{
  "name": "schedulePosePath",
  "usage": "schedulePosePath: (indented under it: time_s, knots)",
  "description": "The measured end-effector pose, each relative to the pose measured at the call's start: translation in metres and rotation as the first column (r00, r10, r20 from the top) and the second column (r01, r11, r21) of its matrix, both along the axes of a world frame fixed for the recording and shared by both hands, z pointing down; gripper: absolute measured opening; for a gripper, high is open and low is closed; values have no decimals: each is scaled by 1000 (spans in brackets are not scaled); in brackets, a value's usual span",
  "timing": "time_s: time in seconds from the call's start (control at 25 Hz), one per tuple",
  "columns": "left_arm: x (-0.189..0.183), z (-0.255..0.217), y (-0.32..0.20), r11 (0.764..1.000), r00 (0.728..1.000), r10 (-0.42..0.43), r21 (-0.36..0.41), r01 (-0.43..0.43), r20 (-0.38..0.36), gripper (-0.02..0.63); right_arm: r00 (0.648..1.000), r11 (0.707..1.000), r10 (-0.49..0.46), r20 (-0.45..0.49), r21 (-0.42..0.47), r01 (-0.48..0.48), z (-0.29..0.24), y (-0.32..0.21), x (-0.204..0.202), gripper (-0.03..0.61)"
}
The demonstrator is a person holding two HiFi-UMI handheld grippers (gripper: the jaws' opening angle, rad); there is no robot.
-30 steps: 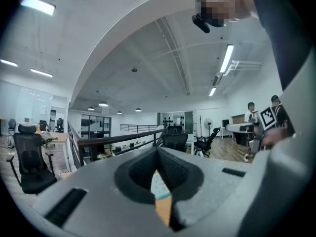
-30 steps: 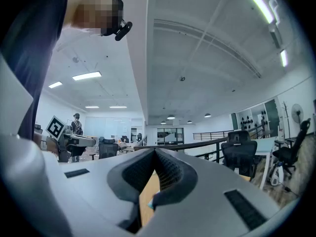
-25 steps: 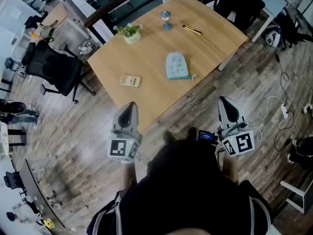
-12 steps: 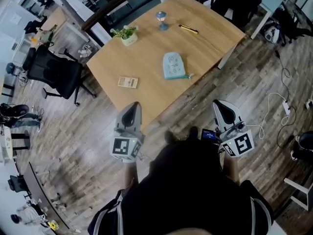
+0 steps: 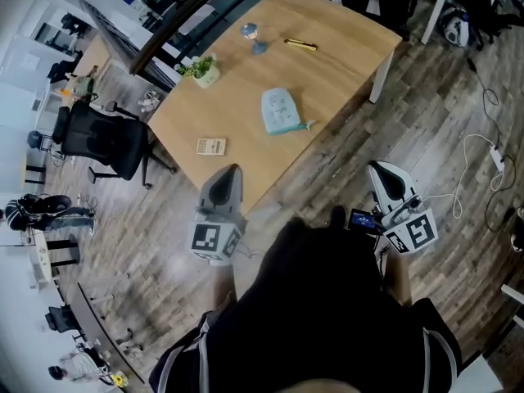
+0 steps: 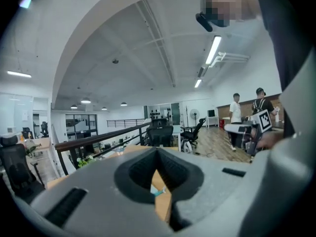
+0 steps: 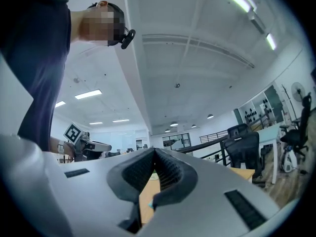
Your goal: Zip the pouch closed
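Note:
The light-blue pouch (image 5: 279, 111) lies flat on the wooden table (image 5: 327, 80), a short teal tab sticking out at its near right corner. Both grippers hang over the floor, short of the table's near edge and well apart from the pouch. My left gripper (image 5: 232, 171) is shut and empty, pointing at the table's near corner. My right gripper (image 5: 377, 169) is shut and empty too, off to the right over the floorboards. In the left gripper view the closed jaws (image 6: 157, 151) leave a slit showing a sliver of the pouch (image 6: 159, 191). The right gripper view shows closed jaws (image 7: 154, 152).
On the table are a calculator (image 5: 210, 146), a small potted plant (image 5: 201, 70), a blue hourglass-shaped object (image 5: 252, 37) and a yellow pen (image 5: 300, 45). A black office chair (image 5: 102, 137) stands left of the table. White cables (image 5: 483, 150) trail on the floor at right.
The table and pouch have slid up and left in the head view. The left gripper has shifted slightly right, the right gripper slightly right and down. Both jaws stay shut.

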State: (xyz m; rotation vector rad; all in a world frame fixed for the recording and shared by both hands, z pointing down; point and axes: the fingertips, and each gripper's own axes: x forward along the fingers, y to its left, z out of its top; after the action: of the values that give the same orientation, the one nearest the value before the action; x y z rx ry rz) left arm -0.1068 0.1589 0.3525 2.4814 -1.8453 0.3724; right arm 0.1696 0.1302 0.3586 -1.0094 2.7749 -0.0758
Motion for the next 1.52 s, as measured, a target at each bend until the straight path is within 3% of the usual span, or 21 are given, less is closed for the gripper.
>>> schedulePosePath:
  time_s: [0.16,0.36,0.6,0.92,1.08,1.2,1.36,1.52]
  knots:
    - [1,4,-2,999,999,-33,-20,34,23,-2,1000,1000,10,8,-20,-10,14,-15,16,14]
    - [-18,21,-15,997,998,-56,-60,58,26,-1,1000,999,4,-10,-53,-5,30,-37,5,14]
    - [-47,52,-60,996,999,-29,-89,25,-42,-1,999,998,12,-53,-59,-15,29,-71,-30,13]
    - [-97,54,-133,997,993,3,-81,-13,-116,-1,998,998,-17,-63,-67,13,1,-138,-108,14]
    - [-110,69,-155,992,989,29,-115,-46,-145,-2,996,998,-32,-86,-61,27,-4,-164,-135,14]
    - [-108,77,-164,987,989,58,-141,-77,-138,0,995,997,-51,-90,-70,45,-3,-179,-144,14]
    - [-108,84,-174,984,988,21,-171,-47,-151,0,993,992,-102,-60,-82,97,-7,-197,-149,13]
    - [-98,113,-181,968,966,-4,-245,-62,-258,0,993,991,-113,-23,-75,111,-11,-214,-138,14]
